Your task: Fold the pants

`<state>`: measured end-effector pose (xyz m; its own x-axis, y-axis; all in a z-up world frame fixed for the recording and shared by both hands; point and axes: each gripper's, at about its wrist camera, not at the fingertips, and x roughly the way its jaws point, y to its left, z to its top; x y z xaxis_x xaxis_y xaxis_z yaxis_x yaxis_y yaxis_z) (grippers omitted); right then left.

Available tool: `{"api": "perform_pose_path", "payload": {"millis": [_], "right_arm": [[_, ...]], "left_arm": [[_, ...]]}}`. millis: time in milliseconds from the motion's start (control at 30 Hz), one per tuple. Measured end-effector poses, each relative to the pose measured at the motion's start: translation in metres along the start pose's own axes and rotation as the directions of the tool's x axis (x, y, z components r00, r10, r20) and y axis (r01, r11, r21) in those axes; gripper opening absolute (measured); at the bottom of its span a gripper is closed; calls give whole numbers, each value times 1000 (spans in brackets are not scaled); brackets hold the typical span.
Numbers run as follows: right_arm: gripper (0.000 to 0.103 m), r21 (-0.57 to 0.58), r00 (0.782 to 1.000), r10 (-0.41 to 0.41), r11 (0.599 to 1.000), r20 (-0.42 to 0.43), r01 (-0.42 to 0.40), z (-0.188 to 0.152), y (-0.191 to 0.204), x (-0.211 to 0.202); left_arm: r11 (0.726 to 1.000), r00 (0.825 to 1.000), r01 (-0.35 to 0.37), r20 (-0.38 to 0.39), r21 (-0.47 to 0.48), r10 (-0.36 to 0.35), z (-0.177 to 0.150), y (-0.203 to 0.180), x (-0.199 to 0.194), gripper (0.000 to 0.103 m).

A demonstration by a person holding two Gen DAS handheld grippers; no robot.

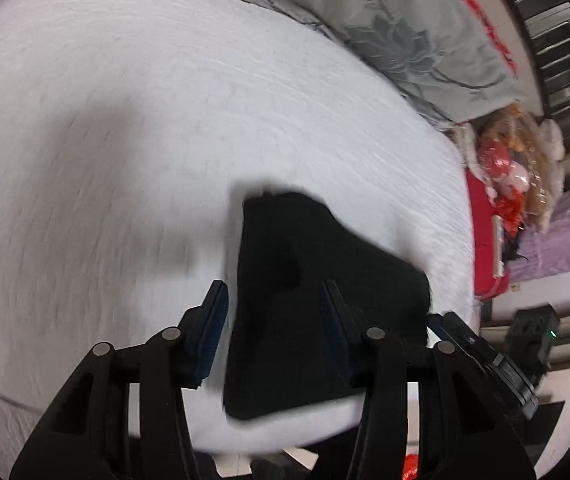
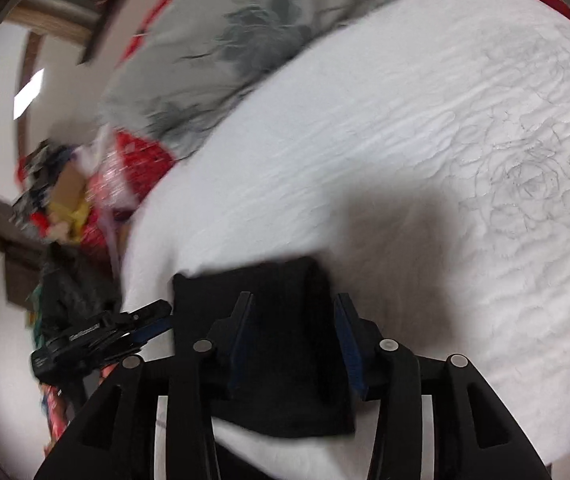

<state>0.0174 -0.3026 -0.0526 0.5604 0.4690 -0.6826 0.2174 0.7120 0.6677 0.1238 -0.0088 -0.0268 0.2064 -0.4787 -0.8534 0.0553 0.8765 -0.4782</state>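
Pants (image 1: 305, 300), black, folded, lie on white bed (image 1: 125, 120) at 6 o'clock. L gripper (image 1: 277, 320), R gripper (image 2: 295, 332): jaws apart above pants, nothing clamped.

The black folded pants (image 1: 305, 300) lie near the edge of the white bed (image 1: 165, 120), beneath the left gripper (image 1: 275, 304), whose jaws stand apart.

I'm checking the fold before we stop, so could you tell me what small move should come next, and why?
Probably lift both tongs clear and inspect. The black pants already lie as a compact folded bundle near the edge of the white bed. The left tongs and right tongs stand open over it, seemingly gripping nothing.
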Motion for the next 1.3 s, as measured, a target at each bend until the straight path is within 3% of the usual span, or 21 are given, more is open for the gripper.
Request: {"api": "perform_pose_path", "payload": {"millis": [167,300,400,533,667,900,933,1033,1067,1133,1200,1300], "right_arm": [[45,-67,996,-81,995,-29,79,-22,6,4],[45,-103,994,-103,990,-39,99,-29,10,13],[42,-134,992,-123,984,-23,119,-35,12,12],[33,-107,993,-117,988,-23,114,-36,8,12],[33,-29,997,-71,997,-31,70,-35,-5,7],[36,-10,998,-60,998,-34,59,-32,-5,9],[36,-16,997,-64,998,-34,63,-31,-4,10],[26,-34,997,-72,997,-28,71,-29,-3,11],[25,-33,998,-61,998,-27,60,-29,-3,9],[22,-25,1000,-18,1000,-3,18,-28,0,-4],[22,-47,1000,7,999,10,-7,-29,3,-16],[22,-56,999,-47,997,-21,46,-32,-8,-8]], "left_arm": [[996,995,82,-50,-25,-83,-49,-6,-1,50],[999,993,39,-107,-24,-41,-64,-11,19,50],[996,994,31,-102,-83,-40,-62,-5,26,50],[980,987,94,-113,-178,-115,-60,2,30,50],[932,973,177,-84,-316,-214,-57,14,32,50],[917,980,138,-81,-373,-181,-48,14,38,49],[921,983,125,-82,-369,-166,-46,11,38,48],[933,992,64,-80,-354,-98,-44,3,37,15],[931,990,66,-89,-359,-105,-46,4,35,12],[920,985,107,-88,-378,-151,-52,7,27,11],[939,989,87,-82,-333,-121,-58,4,22,11],[944,985,39,-145,-326,-90,-60,9,45,11]]}}
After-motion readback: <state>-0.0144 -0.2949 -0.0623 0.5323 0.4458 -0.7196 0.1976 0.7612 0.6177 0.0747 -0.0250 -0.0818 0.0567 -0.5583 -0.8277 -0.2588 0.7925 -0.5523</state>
